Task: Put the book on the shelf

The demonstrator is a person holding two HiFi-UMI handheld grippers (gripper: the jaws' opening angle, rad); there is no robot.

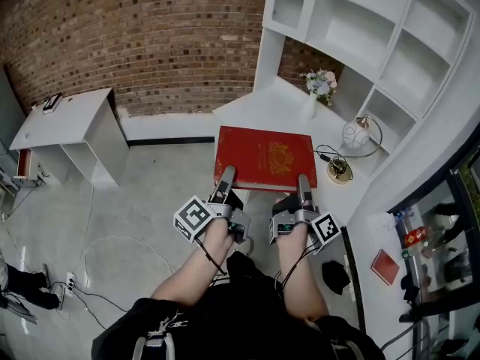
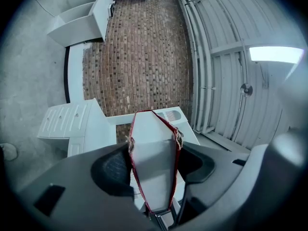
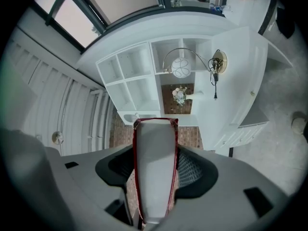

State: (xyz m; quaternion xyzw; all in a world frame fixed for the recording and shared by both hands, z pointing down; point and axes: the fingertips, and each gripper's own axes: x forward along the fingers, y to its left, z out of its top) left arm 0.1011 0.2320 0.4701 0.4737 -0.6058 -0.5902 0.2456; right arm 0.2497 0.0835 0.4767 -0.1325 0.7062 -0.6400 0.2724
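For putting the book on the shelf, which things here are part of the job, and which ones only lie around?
Part of the job:
- red book
- left tongs and right tongs, both clamped on its near edge
- white shelf

Only lying around:
- flower vase
- globe lamp
- small white table
- small red booklet

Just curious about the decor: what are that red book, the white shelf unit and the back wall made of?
Red book: likely cloth-covered board, matte, gold emblem, frayed corner threads. Shelf unit: probably painted wood, smooth white. Wall: brick, visible mortar lines.
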